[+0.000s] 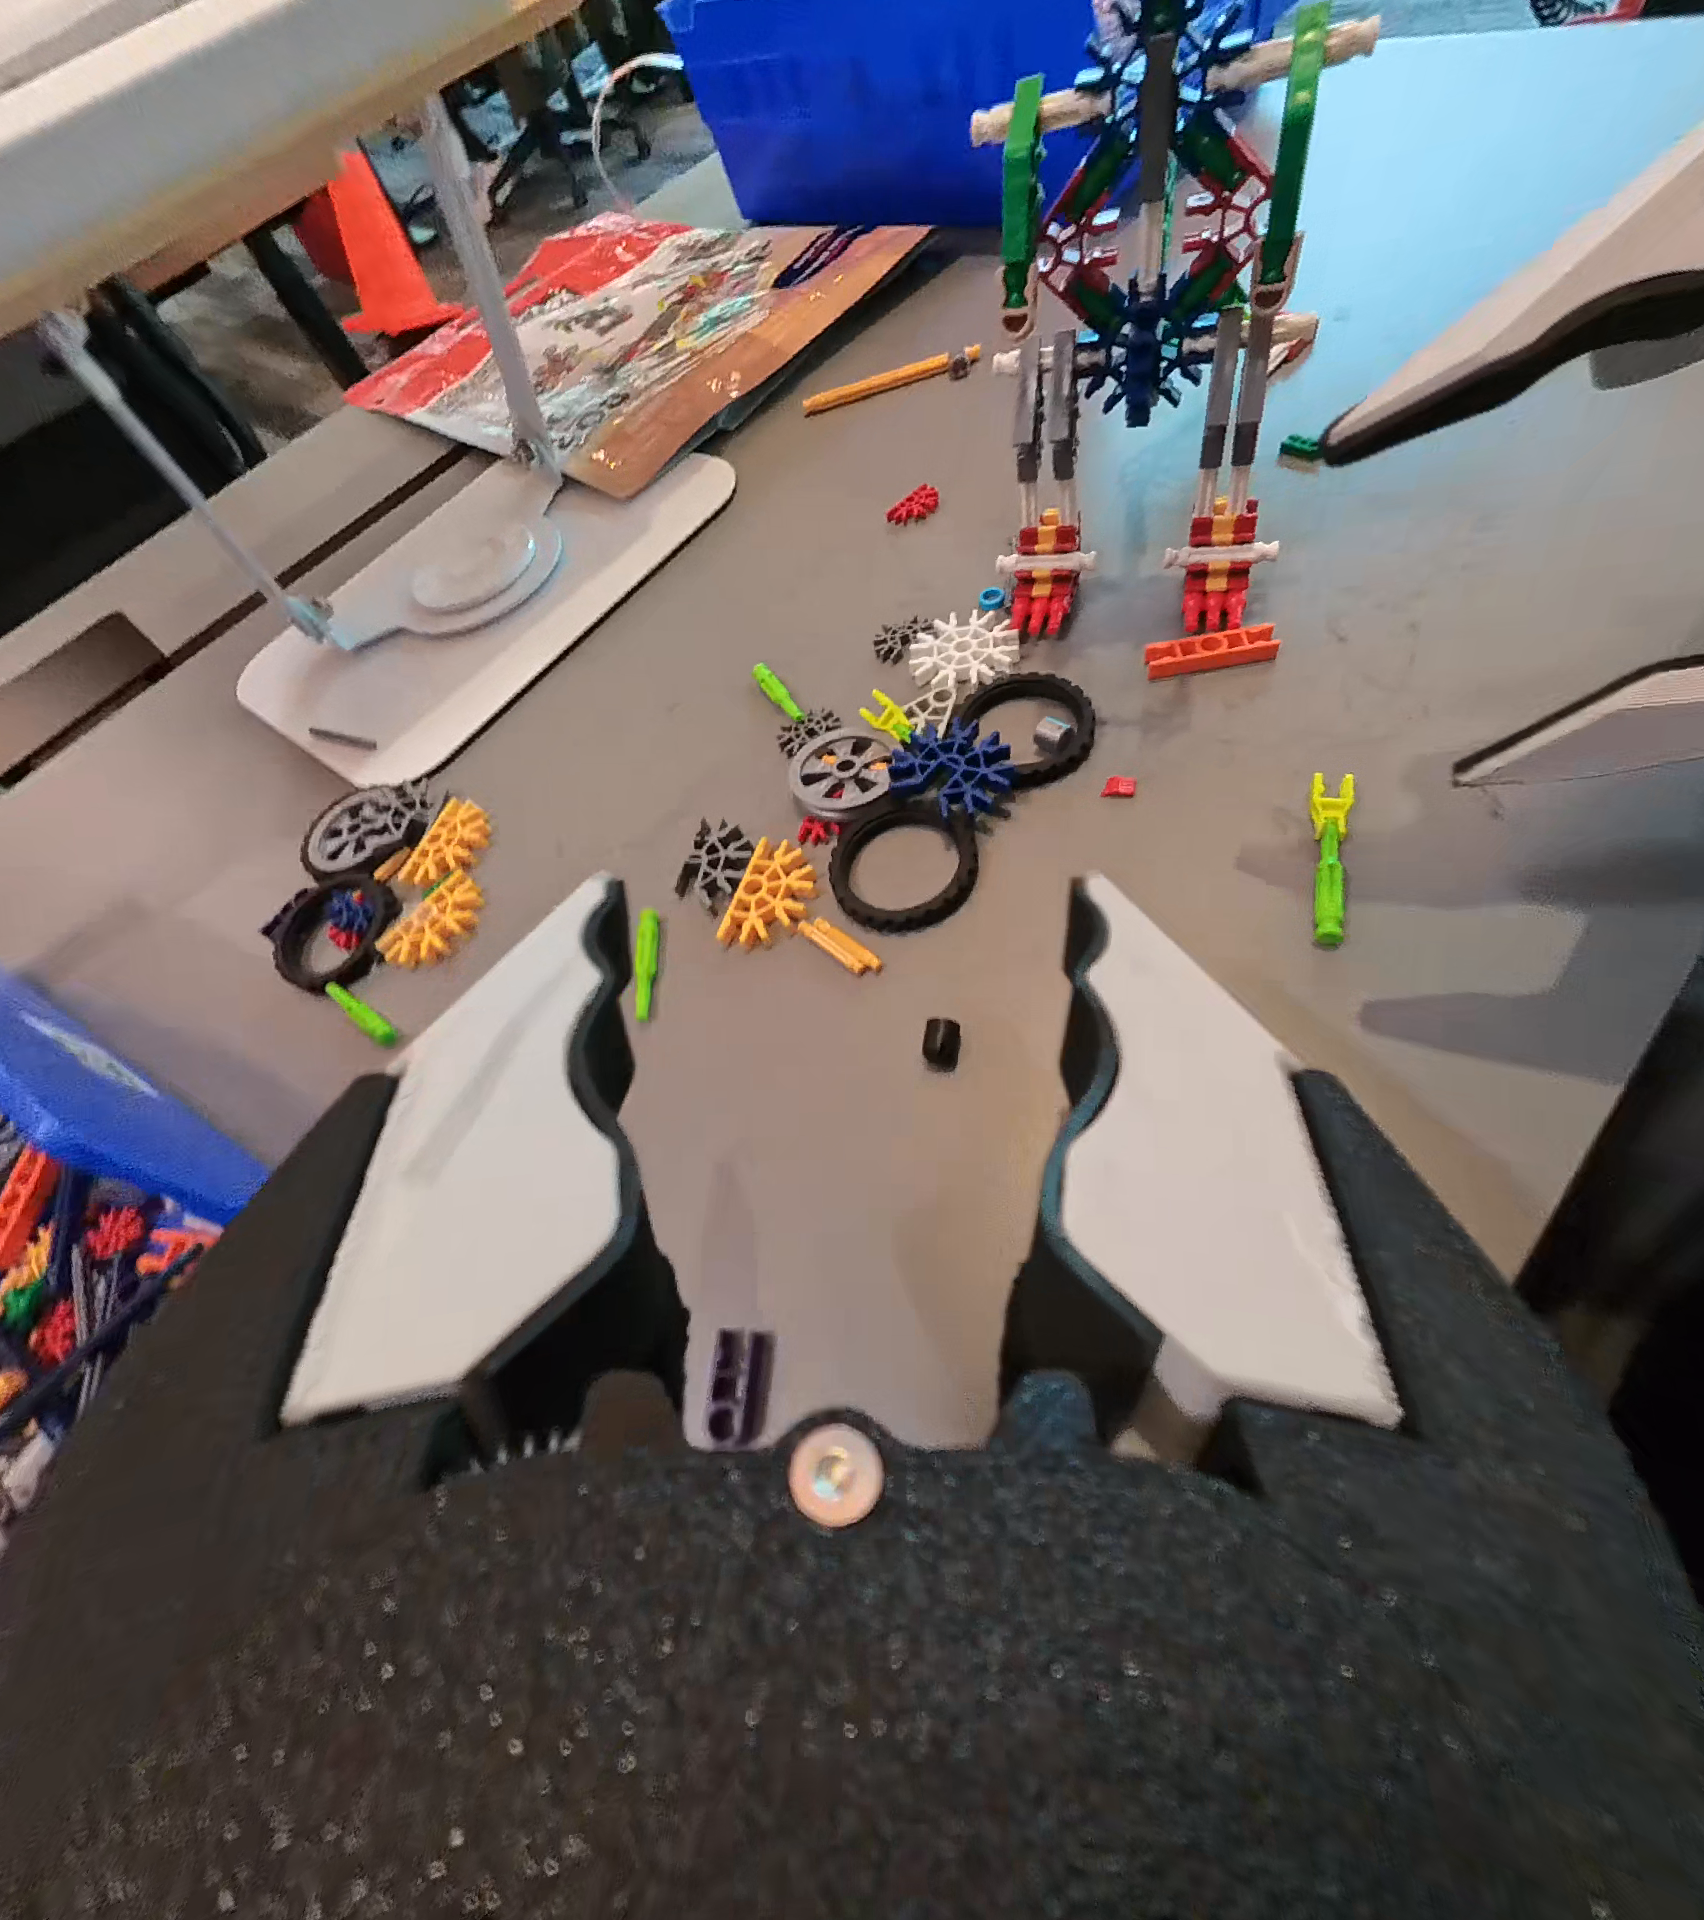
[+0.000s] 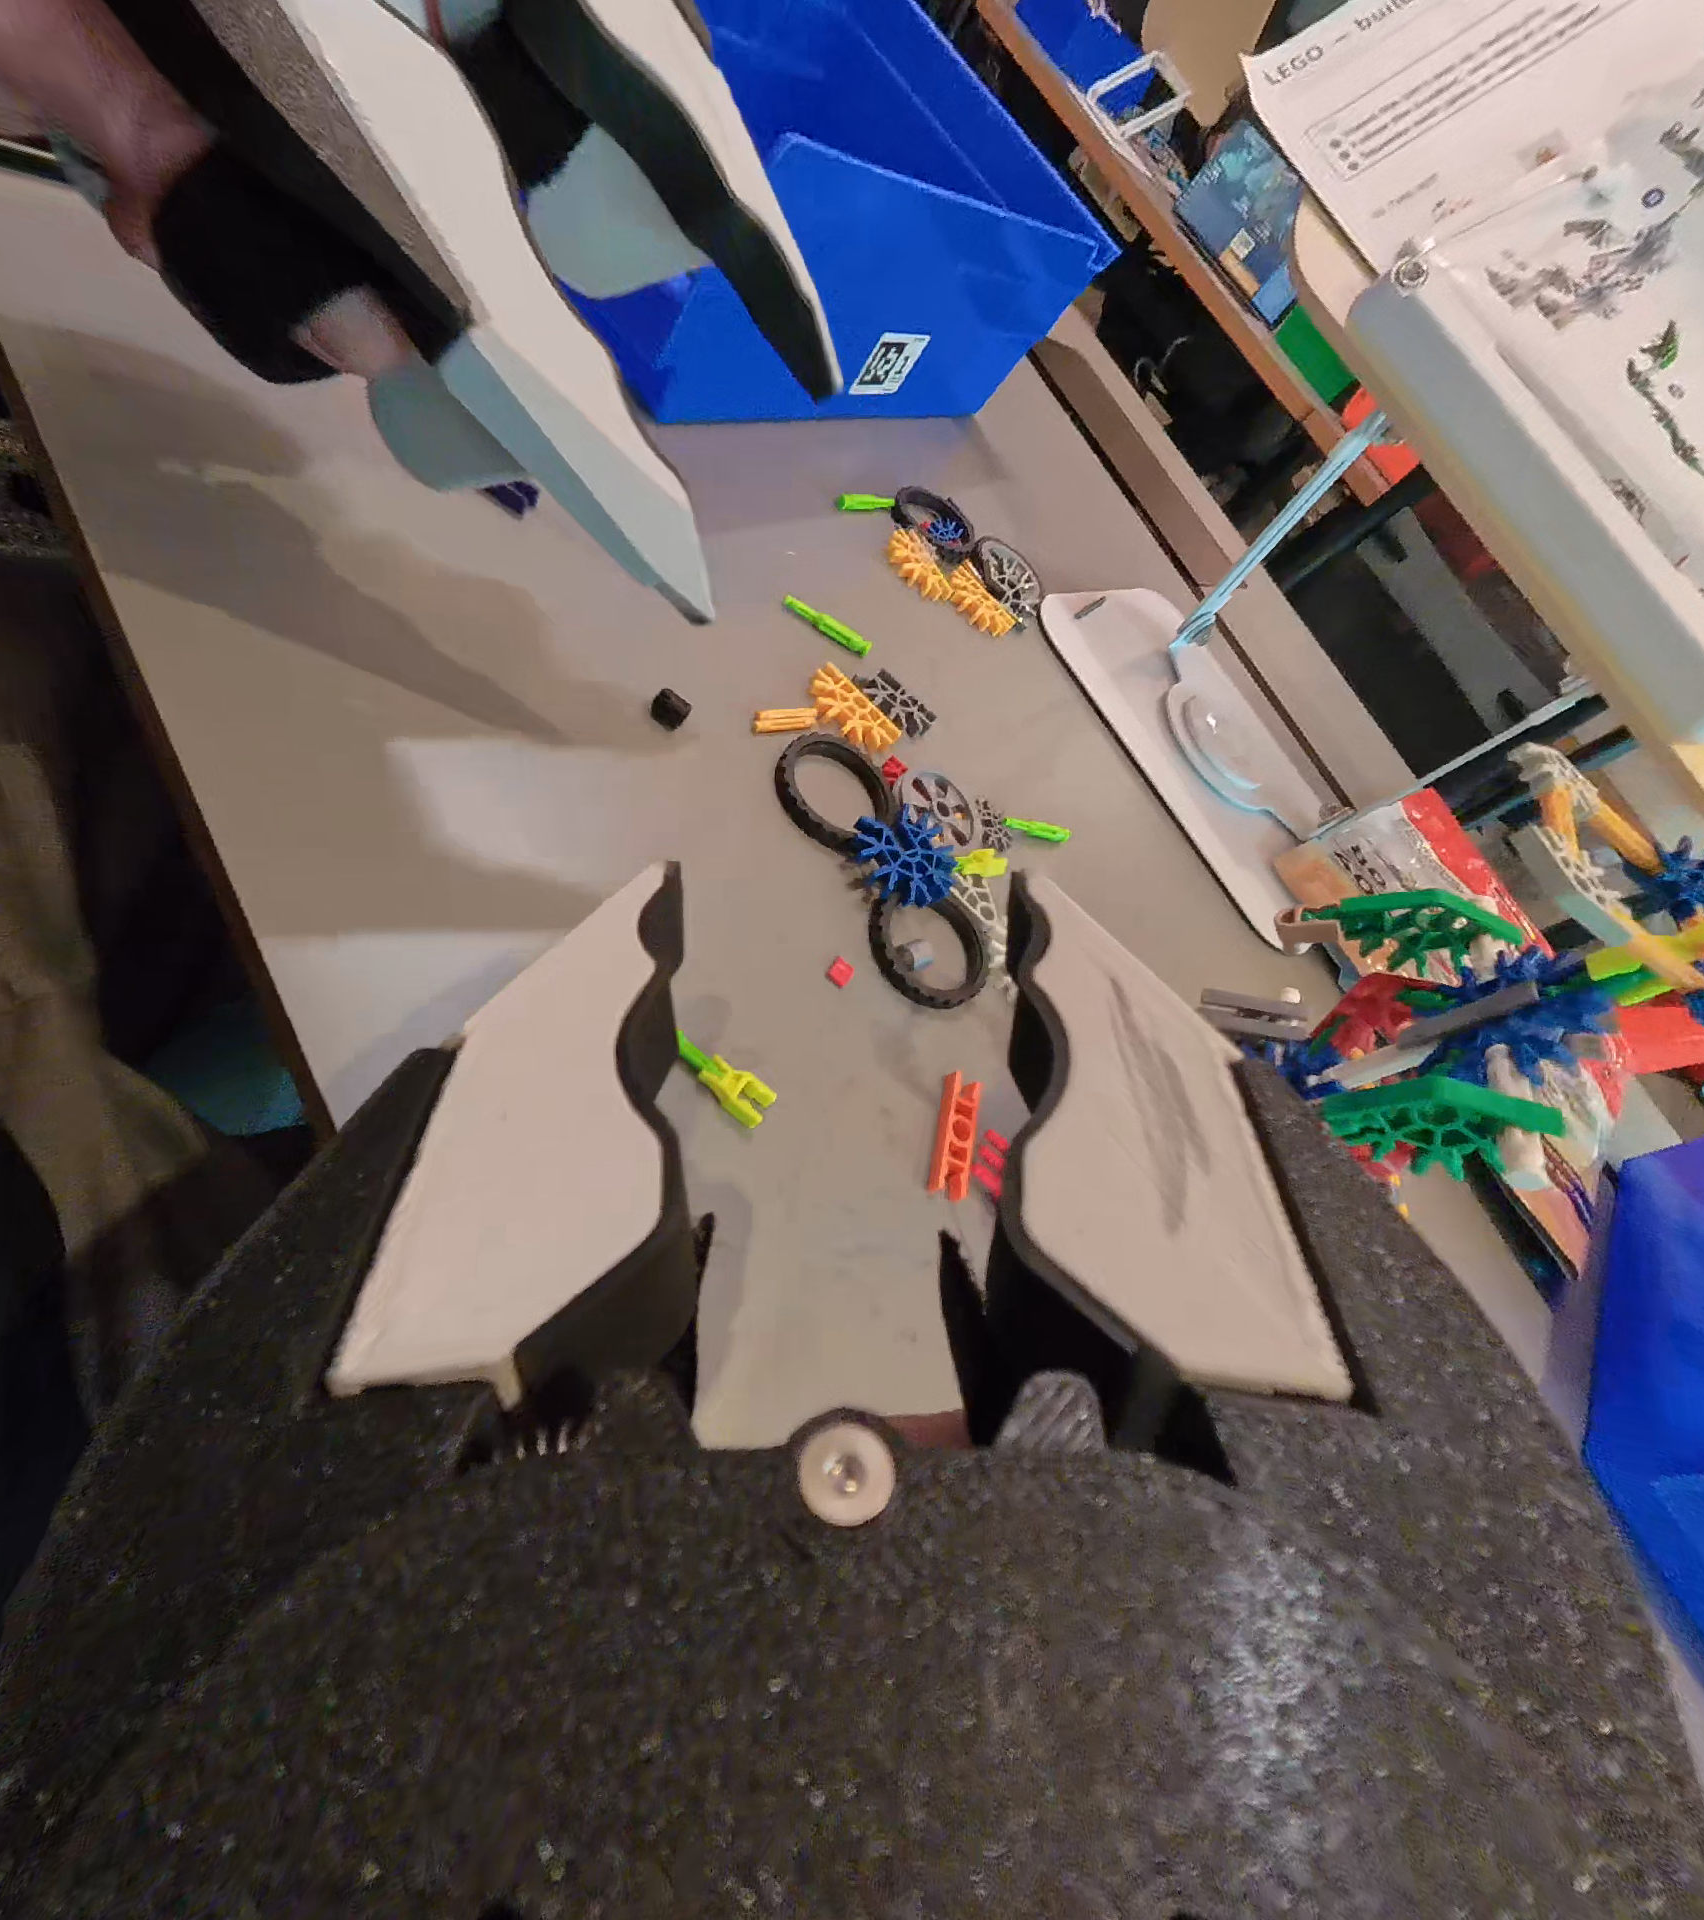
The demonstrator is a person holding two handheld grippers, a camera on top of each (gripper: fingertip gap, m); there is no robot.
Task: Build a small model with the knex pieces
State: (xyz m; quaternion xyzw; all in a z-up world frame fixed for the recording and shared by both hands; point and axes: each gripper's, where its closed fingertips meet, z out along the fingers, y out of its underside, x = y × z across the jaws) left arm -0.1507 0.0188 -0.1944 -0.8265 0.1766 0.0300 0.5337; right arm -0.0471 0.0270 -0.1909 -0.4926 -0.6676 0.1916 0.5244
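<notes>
My left gripper (image 1: 843, 904) is open and empty, low over the grey table (image 1: 827, 1195). A small black spacer (image 1: 941, 1042) lies between its fingers and a purple piece (image 1: 739, 1387) lies under its base. Just ahead are a yellow fan connector (image 1: 770, 894), black tyres (image 1: 905, 868) and a blue snowflake connector (image 1: 952, 769). My right gripper (image 2: 848, 883) is open and empty. A green-and-yellow rod (image 2: 728, 1081) and an orange brick (image 2: 954, 1132) lie between its fingers, with a tyre (image 2: 926, 961) at its tips. The left gripper (image 2: 557, 416) shows at the upper left.
A tall multicoloured rod model (image 1: 1139, 343) stands at the back and shows at the right in the right wrist view (image 2: 1450, 997). A blue bin of parts (image 1: 48, 1195) is at the left and another bin (image 1: 879, 104) behind. A white stand base (image 1: 474, 623) and a booklet (image 1: 640, 332) lie further left. The yellow fan connector (image 1: 770, 894) sits 9 cm or so from the ends of my left fingers. Seen from the right wrist view (image 2: 851, 705) as well.
</notes>
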